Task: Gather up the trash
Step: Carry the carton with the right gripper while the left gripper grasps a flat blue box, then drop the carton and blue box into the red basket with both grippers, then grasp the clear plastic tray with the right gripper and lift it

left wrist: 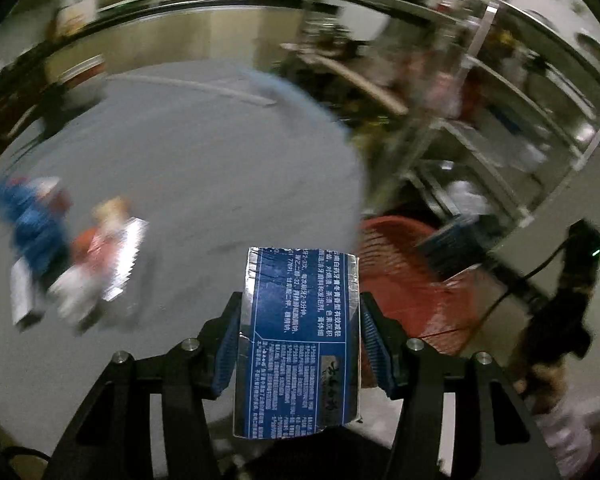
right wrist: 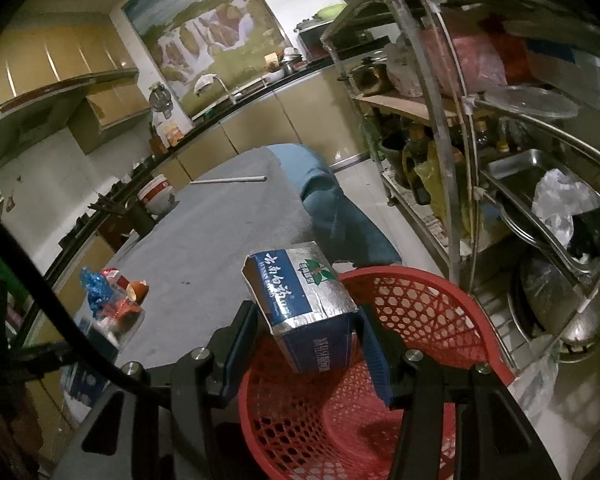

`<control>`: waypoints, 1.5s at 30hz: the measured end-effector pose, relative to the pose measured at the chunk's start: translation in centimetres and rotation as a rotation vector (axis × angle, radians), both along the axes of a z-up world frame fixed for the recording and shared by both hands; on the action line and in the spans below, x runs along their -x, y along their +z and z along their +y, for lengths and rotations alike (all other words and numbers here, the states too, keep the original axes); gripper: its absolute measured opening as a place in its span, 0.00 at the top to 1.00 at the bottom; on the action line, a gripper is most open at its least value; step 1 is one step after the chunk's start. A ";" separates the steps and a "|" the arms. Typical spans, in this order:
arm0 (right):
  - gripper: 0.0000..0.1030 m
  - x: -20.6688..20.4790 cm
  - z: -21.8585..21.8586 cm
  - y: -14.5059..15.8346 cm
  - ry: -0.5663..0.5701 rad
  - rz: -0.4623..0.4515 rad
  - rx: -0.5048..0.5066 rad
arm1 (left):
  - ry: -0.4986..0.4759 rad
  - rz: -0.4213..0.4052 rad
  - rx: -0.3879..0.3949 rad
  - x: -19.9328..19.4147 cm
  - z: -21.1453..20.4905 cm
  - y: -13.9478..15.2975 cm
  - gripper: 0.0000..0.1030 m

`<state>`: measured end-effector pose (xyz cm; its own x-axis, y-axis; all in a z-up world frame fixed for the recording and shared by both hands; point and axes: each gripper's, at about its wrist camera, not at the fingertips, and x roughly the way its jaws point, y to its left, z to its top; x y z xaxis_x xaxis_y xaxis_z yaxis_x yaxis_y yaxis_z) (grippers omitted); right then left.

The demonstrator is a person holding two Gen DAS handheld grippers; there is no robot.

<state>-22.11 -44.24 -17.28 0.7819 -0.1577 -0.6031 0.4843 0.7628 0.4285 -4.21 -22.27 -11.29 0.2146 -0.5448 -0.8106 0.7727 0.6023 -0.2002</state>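
My left gripper [left wrist: 300, 300] is shut on a blue and silver carton [left wrist: 300, 340], with a pad pressed on each side. It hangs over the grey table [left wrist: 200, 160], just left of the red mesh basket [left wrist: 412, 292]. My right gripper [right wrist: 306, 314] is shut on a second blue and silver carton [right wrist: 300, 288]. That carton is tilted above the red mesh basket [right wrist: 420, 280], which has nothing lying in the part I see. A pile of trash [right wrist: 112, 300], blue and red wrappers and a small box, lies on the grey table [right wrist: 228, 240] at the left. The same trash pile [left wrist: 80, 264] is blurred in the left wrist view.
A metal rack [right wrist: 460, 120] with pots, trays and bags stands close on the right of the basket. A blue cloth [right wrist: 324, 200] hangs over the table's far edge, and a white stick [right wrist: 228, 180] lies near it. A kitchen counter runs along the back.
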 end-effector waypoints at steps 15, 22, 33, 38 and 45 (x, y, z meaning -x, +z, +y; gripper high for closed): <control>0.37 2.7 -2.6 -2.4 -0.028 0.004 -0.190 | -0.161 0.100 -0.030 2.2 -10.6 -3.5 0.34; 0.35 2.6 -2.8 -1.7 -0.050 -0.025 -0.180 | -0.106 0.060 -0.002 1.0 -7.0 -2.1 0.34; 0.35 0.6 -0.6 2.3 -0.032 -0.019 -0.076 | 0.142 -0.121 -0.040 -3.1 8.2 -0.3 0.34; 0.35 -1.5 1.0 3.6 -0.002 0.003 -0.052 | 0.281 -0.199 -0.087 -4.6 15.5 -0.6 0.33; 0.35 -7.4 6.4 4.8 0.150 0.030 -0.040 | 0.418 -0.212 -0.135 -6.6 22.3 -1.7 0.33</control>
<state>-14.75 -37.86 -12.52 0.7766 -0.0155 -0.6298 0.3789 0.8101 0.4473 2.37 0.04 -13.03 0.5607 -0.2700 -0.7827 0.4743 0.8796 0.0363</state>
